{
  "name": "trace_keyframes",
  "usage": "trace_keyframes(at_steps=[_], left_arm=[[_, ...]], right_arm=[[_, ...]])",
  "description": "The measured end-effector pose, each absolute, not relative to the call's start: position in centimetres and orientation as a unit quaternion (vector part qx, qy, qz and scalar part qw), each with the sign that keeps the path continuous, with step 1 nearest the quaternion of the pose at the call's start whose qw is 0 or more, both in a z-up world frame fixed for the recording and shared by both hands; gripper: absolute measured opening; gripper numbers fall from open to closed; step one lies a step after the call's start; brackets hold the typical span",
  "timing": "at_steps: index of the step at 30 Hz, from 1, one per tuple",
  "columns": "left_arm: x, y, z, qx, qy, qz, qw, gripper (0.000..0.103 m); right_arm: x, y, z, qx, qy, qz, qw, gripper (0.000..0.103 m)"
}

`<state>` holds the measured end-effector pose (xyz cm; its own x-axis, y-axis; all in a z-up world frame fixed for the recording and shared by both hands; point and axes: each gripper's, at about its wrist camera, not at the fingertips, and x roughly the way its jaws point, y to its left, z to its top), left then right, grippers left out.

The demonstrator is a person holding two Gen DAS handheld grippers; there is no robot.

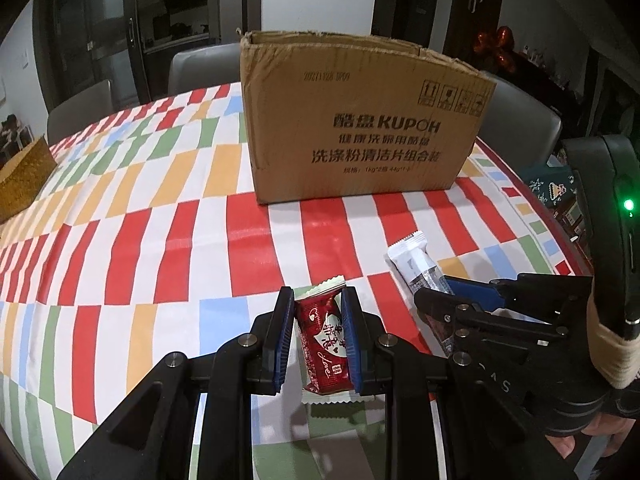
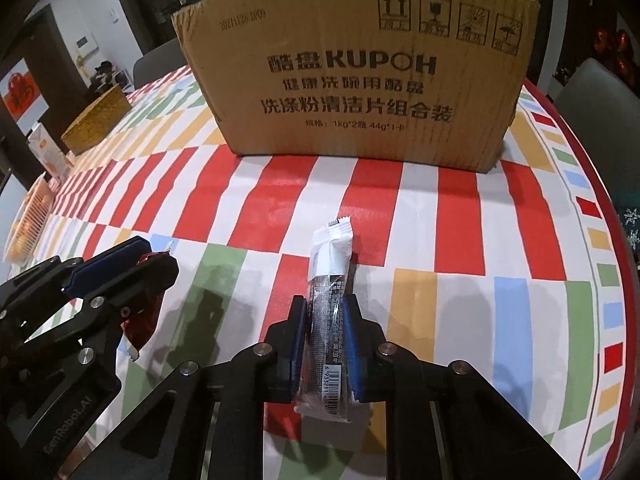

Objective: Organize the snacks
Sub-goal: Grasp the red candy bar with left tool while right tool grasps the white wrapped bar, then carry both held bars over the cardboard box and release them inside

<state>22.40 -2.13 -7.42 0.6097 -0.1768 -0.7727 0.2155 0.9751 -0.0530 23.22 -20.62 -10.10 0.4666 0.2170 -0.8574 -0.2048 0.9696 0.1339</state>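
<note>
Left gripper [image 1: 316, 336]: clamped across the middle of the red snack packet [image 1: 324, 344], pads pressing both long sides, crimped ends poking out front and back.
Right gripper [image 2: 326, 344]: closed tight on the black-and-white snack bar [image 2: 330, 308], gripped at the dark barcoded half, white end reaching forward over the tablecloth [image 2: 460, 216].
Packet position: red snack packet held low over the cloth, near the front edge of the table; whether clear of the cloth or touching could not be told.
Bar position: just to the right of the left gripper, white end lying on or close above a red stripe.
Middle ground: bare striped cloth between both snacks and the carton, nothing in the way.
Cardboard box [image 1: 360, 120]: stood upright at the far side, top open, printed face toward both cameras, well apart from both snacks.
Farther left: woven basket [image 2: 98, 118] at the table edge.
Step in hand, judged: both snacks secured, lift and carry to the box next.
Doing it well: raise both clear of the box rim before crossing, keep the grippers apart, release only once inside the opening.
Count: two grippers, two snacks, one box, one basket.
</note>
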Motion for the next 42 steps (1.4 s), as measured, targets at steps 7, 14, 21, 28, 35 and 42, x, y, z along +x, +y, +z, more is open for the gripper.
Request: trace_keyframes(at_steps=[7,14,21,28,35,42], left_arm=[[22.0,-2.6,-5.4,0.023,0.407,-0.112,0.906,0.024],[21.6,-3.0,-2.4,0.019,0.374,-0.116,0.92,0.024],[21.6,-3.3,1.3,0.019,0.332,-0.118,0.936,0.024],[22.6,-3.6,4.3,0.019,0.296,-0.121,0.947,0.024],[24.6,-4.1,7.1,0.023,0.27,-0.116,0.956,0.024],[27.7,-4.3,9.2,0.022,0.263,-0.118,0.957,0.024]], right_arm=[[22.4,-21.8,-7.7,0.018,0.474,0.125,0.871,0.019],[21.7,-23.3,-4.0,0.031,0.432,0.124,0.893,0.019],[21.5,-23.8,-0.3,0.032,0.385,0.126,0.914,0.019],[21.9,-24.2,3.0,0.025,0.345,0.127,0.93,0.019],[23.5,-24.6,6.1,0.017,0.315,0.125,0.941,0.019],[26.0,-24.7,8.8,0.01,0.294,0.123,0.948,0.019]])
